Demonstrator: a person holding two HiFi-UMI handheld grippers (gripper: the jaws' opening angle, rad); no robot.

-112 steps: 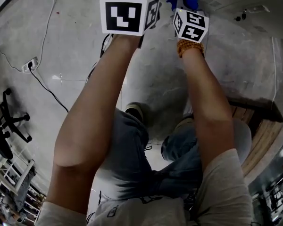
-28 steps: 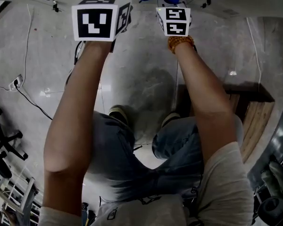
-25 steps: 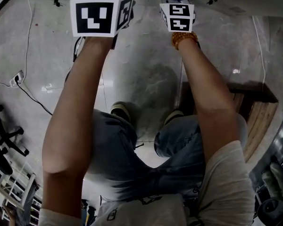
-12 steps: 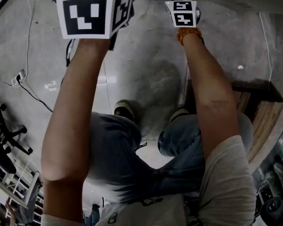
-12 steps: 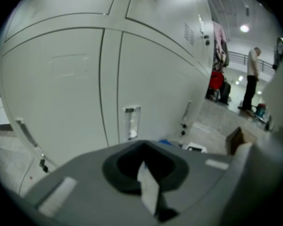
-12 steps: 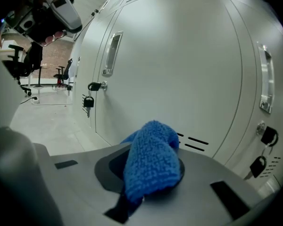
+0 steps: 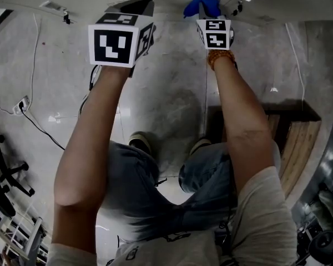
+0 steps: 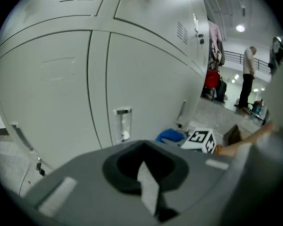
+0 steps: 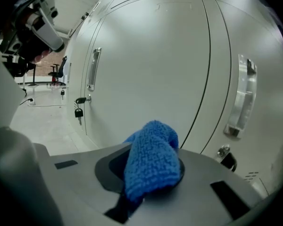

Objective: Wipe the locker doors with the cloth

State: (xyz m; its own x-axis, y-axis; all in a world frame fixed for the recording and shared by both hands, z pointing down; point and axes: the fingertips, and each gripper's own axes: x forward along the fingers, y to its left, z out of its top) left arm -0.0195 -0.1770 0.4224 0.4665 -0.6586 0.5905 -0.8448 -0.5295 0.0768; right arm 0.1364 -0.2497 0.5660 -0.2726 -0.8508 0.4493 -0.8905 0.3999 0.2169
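One blue cloth (image 9: 153, 157) pinched in right tongs (image 9: 140, 192), near locker door (image 9: 146, 55) seam, left tongs (image 8: 148, 194) pressed together, empty.

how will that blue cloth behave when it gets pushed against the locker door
The blue cloth bunches and droops over the right gripper, so it's probably floppy and will flatten against the locker door. Its looped, fuzzy weave suggests light weight and some drag rather than sliding.

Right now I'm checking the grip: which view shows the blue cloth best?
The right gripper view: the blue cloth fills the foreground, pinched in the right gripper. The head view catches only a blue tip; the left gripper view, a small distant patch.
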